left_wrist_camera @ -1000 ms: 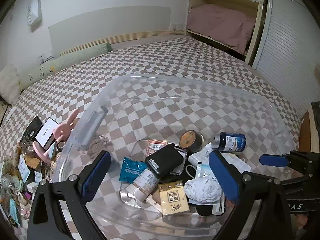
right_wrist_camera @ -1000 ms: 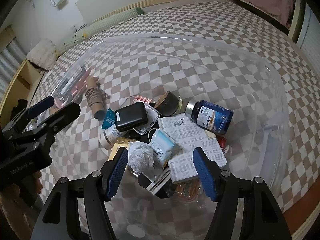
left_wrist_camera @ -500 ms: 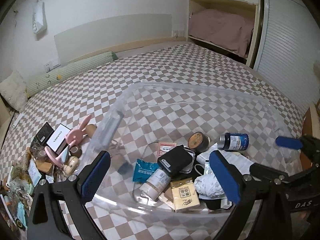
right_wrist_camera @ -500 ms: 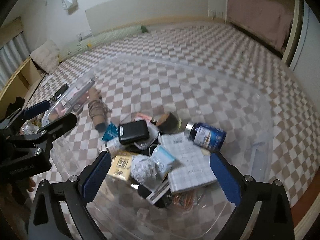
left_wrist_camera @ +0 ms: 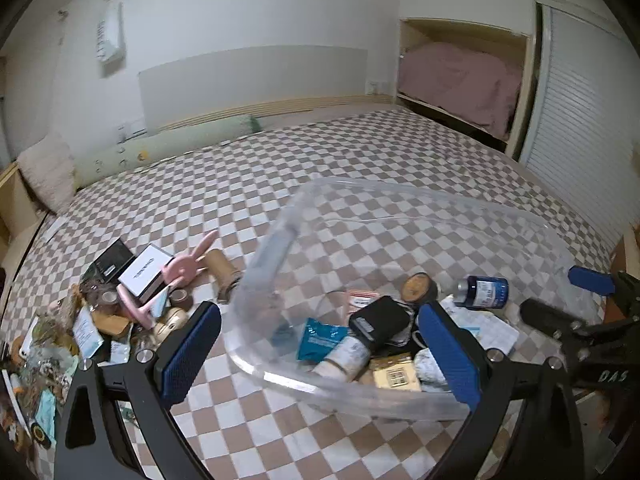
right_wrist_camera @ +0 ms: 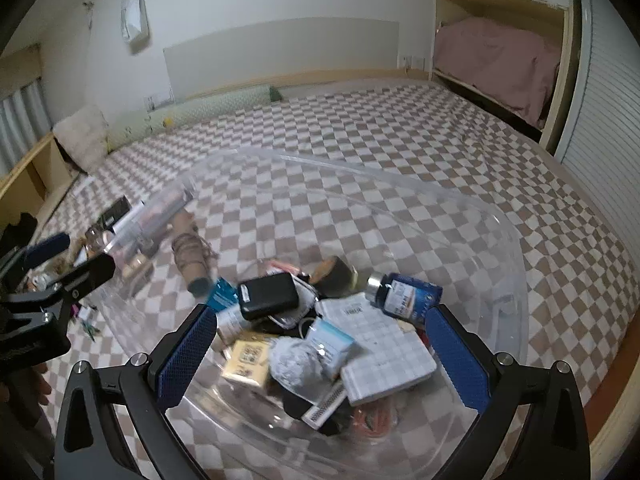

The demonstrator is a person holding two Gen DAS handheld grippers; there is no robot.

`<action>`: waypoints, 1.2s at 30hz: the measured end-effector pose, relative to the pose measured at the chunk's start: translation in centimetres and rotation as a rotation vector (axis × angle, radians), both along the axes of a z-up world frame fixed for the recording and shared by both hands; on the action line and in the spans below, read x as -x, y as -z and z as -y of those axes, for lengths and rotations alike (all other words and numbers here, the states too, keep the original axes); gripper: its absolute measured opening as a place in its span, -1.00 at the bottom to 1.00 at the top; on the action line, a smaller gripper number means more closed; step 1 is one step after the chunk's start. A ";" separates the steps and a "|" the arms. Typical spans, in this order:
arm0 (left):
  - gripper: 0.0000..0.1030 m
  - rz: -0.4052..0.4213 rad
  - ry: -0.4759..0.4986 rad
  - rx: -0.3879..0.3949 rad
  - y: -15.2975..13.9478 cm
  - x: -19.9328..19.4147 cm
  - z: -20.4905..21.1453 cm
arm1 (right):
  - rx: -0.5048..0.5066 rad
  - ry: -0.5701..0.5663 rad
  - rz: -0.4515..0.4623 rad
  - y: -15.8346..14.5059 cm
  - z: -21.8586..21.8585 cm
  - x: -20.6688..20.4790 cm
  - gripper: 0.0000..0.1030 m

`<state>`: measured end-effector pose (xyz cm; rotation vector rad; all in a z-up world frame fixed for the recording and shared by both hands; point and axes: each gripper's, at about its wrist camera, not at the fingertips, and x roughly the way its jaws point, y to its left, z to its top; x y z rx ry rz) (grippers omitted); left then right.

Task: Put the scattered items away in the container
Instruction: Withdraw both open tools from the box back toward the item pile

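Nearest, the right gripper (right_wrist_camera: 322, 354) hangs over the clear plastic container (right_wrist_camera: 516, 248), its fingers (right_wrist_camera: 182, 358) opening wide with nothing between them. The left gripper (left_wrist_camera: 320, 356) is spread and empty at the container's near rim. Inside lie a black case (right_wrist_camera: 269, 295), a grid-printed notebook (right_wrist_camera: 384, 350) and a blue bottle (right_wrist_camera: 408, 296). Left of the container, a white box reading CHANEL (left_wrist_camera: 145, 276) sits on the checkered bed (left_wrist_camera: 360, 160)

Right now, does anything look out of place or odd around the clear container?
Yes. Beside the clear container, a heap of small items remains on the checkered bed, including a pink rabbit toy and a cardboard tube.
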<state>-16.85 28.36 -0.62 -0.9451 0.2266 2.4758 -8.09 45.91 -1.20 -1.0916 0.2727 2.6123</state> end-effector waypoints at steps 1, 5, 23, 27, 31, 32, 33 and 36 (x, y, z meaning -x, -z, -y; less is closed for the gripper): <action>0.94 0.000 -0.007 -0.003 0.0 0.1 0.5 | -0.006 -0.006 -0.024 -0.3 0.4 0.0 1.00; 0.94 -0.003 -0.042 -0.013 0.3 0.3 2.8 | -0.077 -0.075 -0.098 -1.1 3.1 0.3 1.00; 0.94 -0.118 -0.284 0.060 2.5 1.0 18.4 | -0.185 -0.339 -0.234 -1.5 17.8 4.0 1.00; 0.94 -0.107 -0.339 0.083 3.9 1.2 21.9 | -0.148 -0.397 -0.255 -1.0 20.6 4.7 1.00; 0.94 -0.067 -0.385 0.079 5.9 1.5 24.8 | -0.132 -0.437 -0.257 0.2 23.1 5.5 1.00; 0.94 -0.057 -0.394 0.077 6.5 1.6 25.4 | -0.132 -0.445 -0.250 0.7 23.6 5.8 1.00; 0.94 -0.048 -0.402 0.076 7.0 1.7 25.9 | -0.133 -0.454 -0.243 1.2 24.2 6.0 1.00; 0.94 -0.016 -0.421 0.069 8.6 2.2 27.4 | -0.142 -0.480 -0.234 2.6 25.4 6.2 1.00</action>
